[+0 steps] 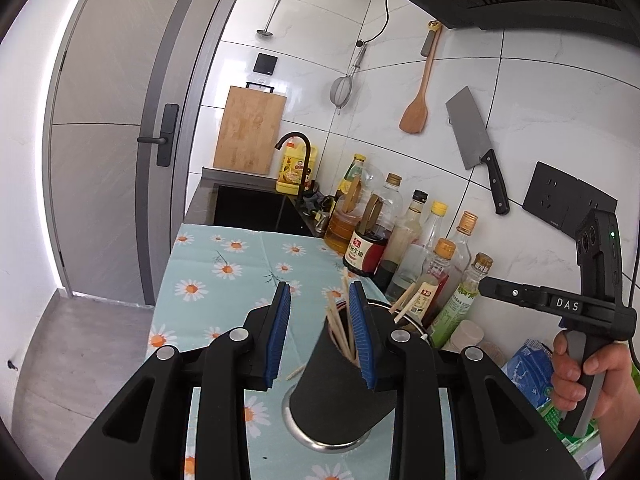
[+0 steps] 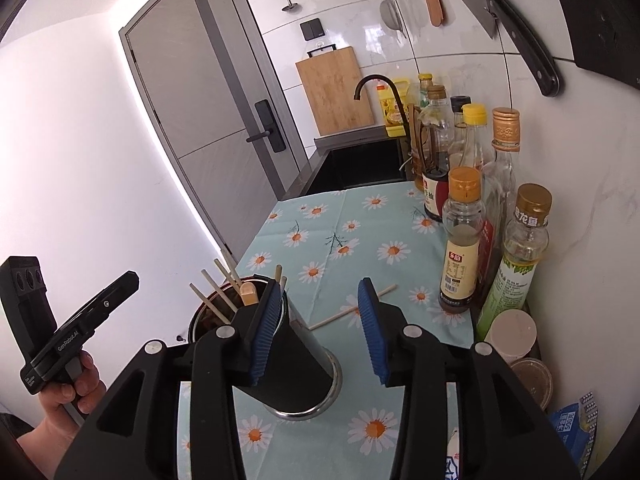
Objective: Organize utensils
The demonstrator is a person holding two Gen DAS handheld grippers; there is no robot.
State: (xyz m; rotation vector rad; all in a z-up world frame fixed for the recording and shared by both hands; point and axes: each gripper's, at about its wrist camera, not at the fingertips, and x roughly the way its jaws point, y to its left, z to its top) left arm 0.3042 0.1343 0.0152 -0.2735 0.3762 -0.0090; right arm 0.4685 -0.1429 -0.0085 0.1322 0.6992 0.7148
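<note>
A black utensil holder (image 1: 340, 392) with a steel base stands on the daisy tablecloth (image 1: 224, 264) and holds several wooden chopsticks (image 1: 340, 328). My left gripper (image 1: 322, 332) is open above it, its right pad over the holder's rim. In the right wrist view the same holder (image 2: 296, 364) stands under my open right gripper (image 2: 318, 328), whose left pad is by the rim. A second round steel holder (image 2: 224, 312) to the left holds chopsticks and a wooden spoon. One loose chopstick (image 2: 352, 307) lies on the cloth between the right gripper's pads.
Several oil and sauce bottles (image 2: 464, 240) line the tiled wall on the right. A sink (image 1: 256, 210) with a black faucet lies beyond the cloth. A cleaver (image 1: 476, 144), a wooden spatula (image 1: 418, 108) and a strainer hang on the wall. The counter's left edge drops to the floor.
</note>
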